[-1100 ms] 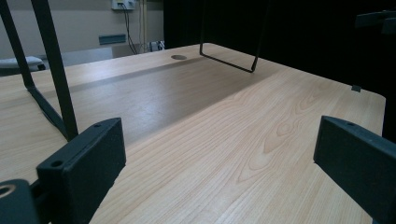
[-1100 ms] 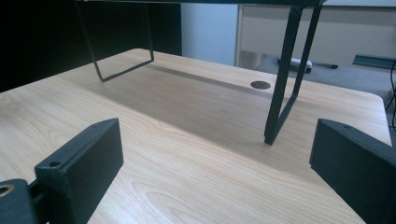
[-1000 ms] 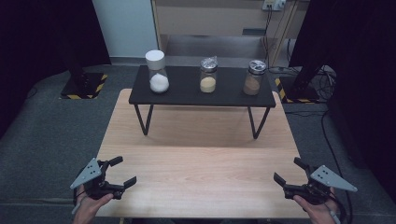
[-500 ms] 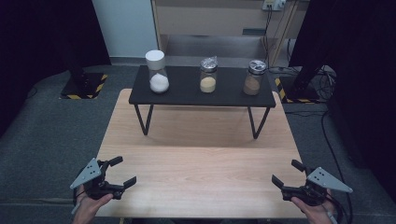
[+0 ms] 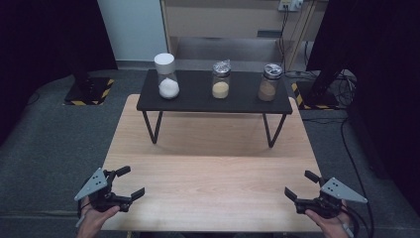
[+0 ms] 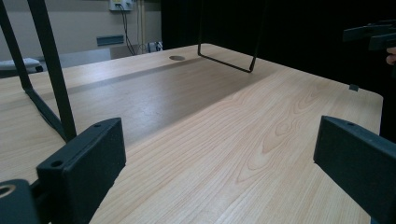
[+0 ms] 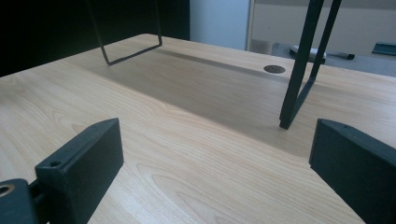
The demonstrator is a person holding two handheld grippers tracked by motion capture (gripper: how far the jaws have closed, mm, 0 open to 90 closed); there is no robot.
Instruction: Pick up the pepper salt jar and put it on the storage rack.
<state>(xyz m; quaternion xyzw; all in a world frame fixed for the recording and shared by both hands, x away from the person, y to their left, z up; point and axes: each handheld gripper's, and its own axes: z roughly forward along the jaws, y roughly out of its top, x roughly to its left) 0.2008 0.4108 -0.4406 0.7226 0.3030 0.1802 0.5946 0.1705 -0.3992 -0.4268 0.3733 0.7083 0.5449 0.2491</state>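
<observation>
- The left tongs [image 5: 128,182] and the right tongs [image 5: 301,184] are both wide apart, holding nothing, low over the smooth wooden counter [image 5: 213,193].
- Far ahead of them, three round glass jars [image 5: 220,80] stand on a flat black shelf [image 5: 198,99] with thin metal legs.

A grey carpeted floor [image 5: 54,134] is seen around the wooden table [image 5: 213,183]; black curtains [image 5: 44,34] are hung beside a pale wall panel [image 5: 131,29].
</observation>
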